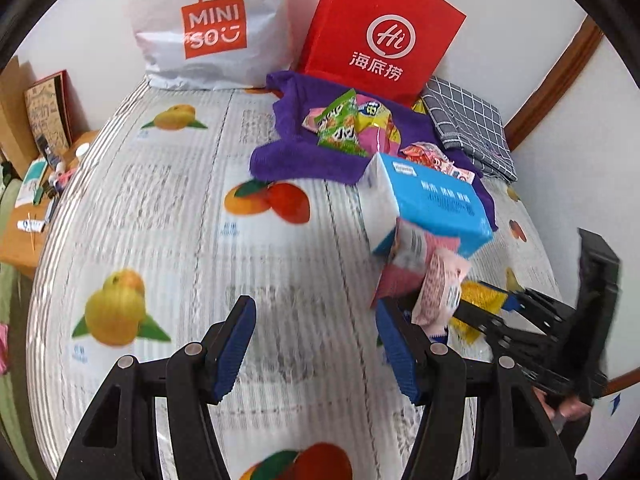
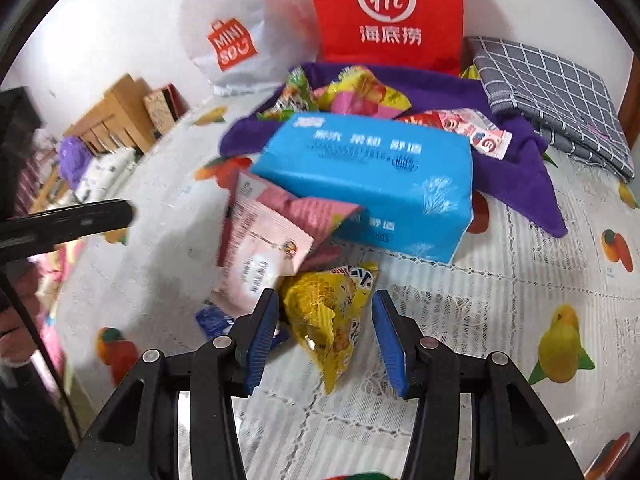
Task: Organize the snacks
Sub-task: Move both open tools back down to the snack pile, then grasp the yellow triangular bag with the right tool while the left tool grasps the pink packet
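Note:
A yellow snack bag (image 2: 328,320) lies on the fruit-print tablecloth (image 2: 500,280) between the fingers of my right gripper (image 2: 325,296), whose pads stand a little off it, open. Pink snack packets (image 2: 260,252) and a blue tissue pack (image 2: 368,184) lie just beyond. More snacks (image 1: 348,124) are piled on a purple cloth (image 1: 296,152). My left gripper (image 1: 316,304) hangs open over bare tablecloth, its right finger beside a pink packet (image 1: 436,288). The right gripper (image 1: 472,296) shows at the right of the left wrist view, over the yellow bag (image 1: 480,300).
A red paper bag (image 1: 380,28) and a white MINISO bag (image 1: 212,28) stand against the back wall. A grey checked cloth (image 1: 468,128) lies folded at the back right. A wooden side table (image 1: 24,232) with small items stands at the left.

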`<act>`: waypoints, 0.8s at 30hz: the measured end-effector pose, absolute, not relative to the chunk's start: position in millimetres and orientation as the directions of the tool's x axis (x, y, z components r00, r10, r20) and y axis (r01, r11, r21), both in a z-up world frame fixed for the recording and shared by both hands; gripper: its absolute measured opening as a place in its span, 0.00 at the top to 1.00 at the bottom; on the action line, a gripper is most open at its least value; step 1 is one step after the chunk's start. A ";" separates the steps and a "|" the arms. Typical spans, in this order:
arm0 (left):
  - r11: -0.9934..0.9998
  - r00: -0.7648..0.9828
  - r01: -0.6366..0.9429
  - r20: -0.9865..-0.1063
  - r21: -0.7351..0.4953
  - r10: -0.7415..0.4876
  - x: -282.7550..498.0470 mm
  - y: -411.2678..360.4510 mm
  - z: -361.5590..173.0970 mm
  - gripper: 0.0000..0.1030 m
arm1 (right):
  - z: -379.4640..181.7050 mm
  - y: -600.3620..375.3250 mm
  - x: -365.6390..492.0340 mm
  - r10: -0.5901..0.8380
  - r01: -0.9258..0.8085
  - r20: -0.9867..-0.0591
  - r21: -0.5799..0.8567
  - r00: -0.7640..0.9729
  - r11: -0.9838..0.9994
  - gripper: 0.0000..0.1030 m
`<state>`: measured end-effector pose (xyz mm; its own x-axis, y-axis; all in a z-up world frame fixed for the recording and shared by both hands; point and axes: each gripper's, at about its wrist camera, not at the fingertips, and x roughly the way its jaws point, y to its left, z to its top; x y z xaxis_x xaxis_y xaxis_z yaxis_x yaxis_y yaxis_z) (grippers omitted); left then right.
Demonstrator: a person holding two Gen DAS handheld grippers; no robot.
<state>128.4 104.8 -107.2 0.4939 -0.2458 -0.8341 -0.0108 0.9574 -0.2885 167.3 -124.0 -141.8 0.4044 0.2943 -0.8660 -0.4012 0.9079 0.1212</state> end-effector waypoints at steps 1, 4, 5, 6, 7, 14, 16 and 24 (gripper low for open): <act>0.957 0.492 -0.012 -0.835 -0.290 -0.247 125.9 104.9 -108.8 0.42 | -147.4 -121.5 168.9 0.285 -0.403 -0.870 0.111 0.403 0.908 0.53; 0.956 0.490 -0.014 -0.835 -0.292 -0.248 120.3 103.3 -112.0 0.42 | -157.1 -119.3 173.8 0.279 -0.400 -0.876 0.110 0.394 0.910 0.57; 0.956 0.492 -0.011 -0.834 -0.292 -0.249 118.7 101.8 -112.2 0.42 | -156.2 -120.6 173.1 0.283 -0.400 -0.870 0.111 0.403 0.910 0.59; 0.956 0.494 -0.006 -0.832 -0.292 -0.251 117.0 99.6 -112.1 0.42 | -154.5 -121.7 171.2 0.287 -0.402 -0.866 0.110 0.410 0.909 0.61; 0.957 0.498 0.001 -0.829 -0.291 -0.253 115.5 96.6 -112.0 0.42 | -151.8 -123.1 168.5 0.283 -0.406 -0.862 0.100 0.420 0.908 0.61; 0.960 0.504 0.059 -0.822 -0.274 -0.266 115.7 61.1 -116.3 0.42 | -128.2 -161.4 150.4 0.286 -0.380 -0.804 0.081 0.522 0.921 0.61; 0.959 0.505 0.078 -0.818 -0.274 -0.275 118.0 48.5 -118.0 0.42 | -126.4 -180.6 149.0 0.264 -0.341 -0.787 0.073 0.558 0.937 0.61; 0.961 0.503 0.171 -0.819 -0.220 -0.276 131.5 -10.8 -124.3 0.42 | -140.5 -243.6 160.3 0.173 -0.211 -0.775 0.052 0.609 0.976 0.61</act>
<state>131.5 -10.8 -124.3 0.5033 -0.2765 -0.8187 0.1706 0.9606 -0.2195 160.3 -243.6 -140.5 0.6085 0.1727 -0.7745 -0.2112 0.9761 0.0516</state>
